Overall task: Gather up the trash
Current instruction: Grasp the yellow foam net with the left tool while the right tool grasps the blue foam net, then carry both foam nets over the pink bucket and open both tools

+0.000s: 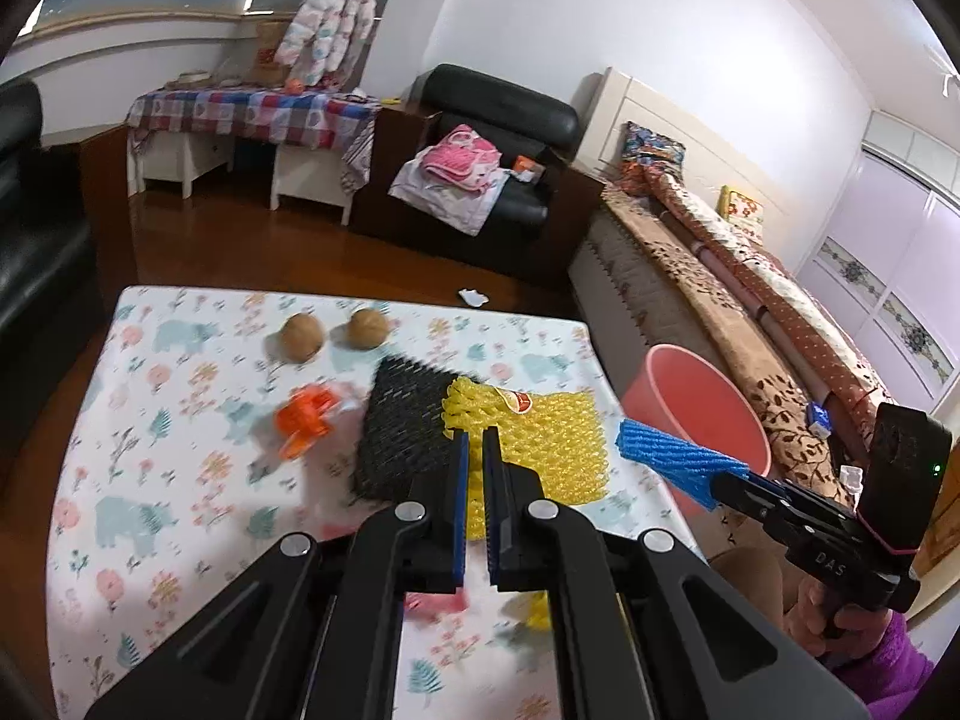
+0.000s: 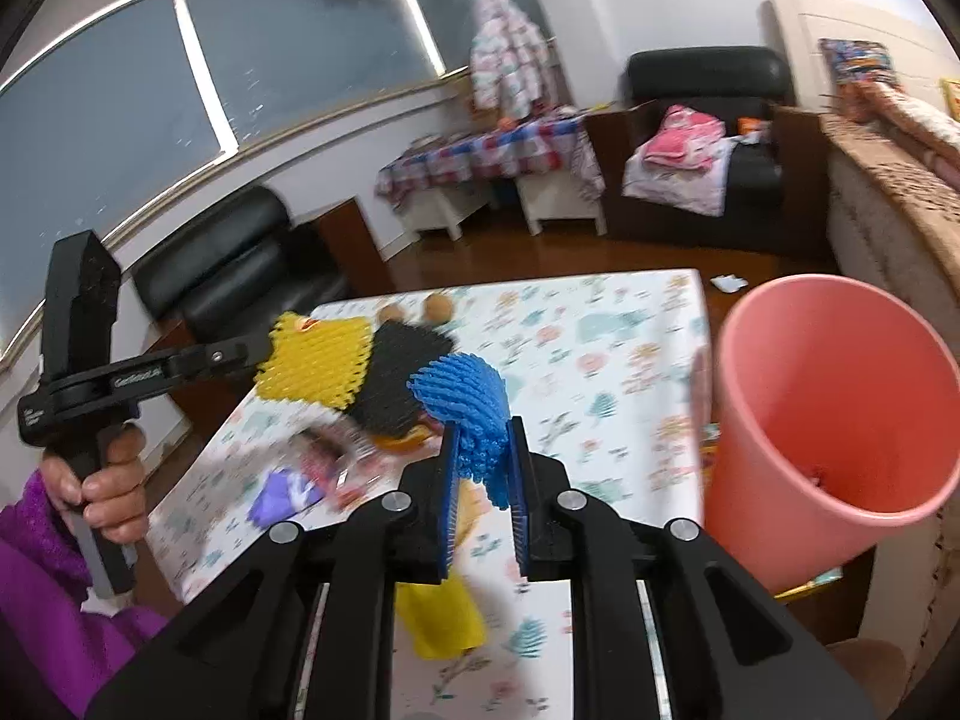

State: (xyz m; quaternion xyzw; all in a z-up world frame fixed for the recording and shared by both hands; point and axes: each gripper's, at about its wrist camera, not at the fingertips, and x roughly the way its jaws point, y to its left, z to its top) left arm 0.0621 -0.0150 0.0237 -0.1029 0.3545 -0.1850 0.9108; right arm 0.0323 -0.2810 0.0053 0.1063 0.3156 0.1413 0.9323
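Observation:
My left gripper (image 1: 474,441) is shut on a yellow foam net (image 1: 552,438), seen raised above the table in the right wrist view (image 2: 318,360). A black foam net (image 1: 408,420) lies against its left side; I cannot tell whether it is lifted too. Off the table's right edge, my right gripper (image 2: 480,450) is shut on a blue foam net (image 2: 465,396), just left of a pink bucket (image 2: 828,408). The left wrist view shows that blue net (image 1: 672,456) in front of the bucket (image 1: 696,402).
On the floral table (image 1: 150,420) lie two brown round nuts (image 1: 300,337), an orange plastic piece (image 1: 306,420), a purple wrapper (image 2: 282,492) and a yellow wrapper (image 2: 438,618). A bed (image 1: 750,312) runs along the right; black armchairs stand behind.

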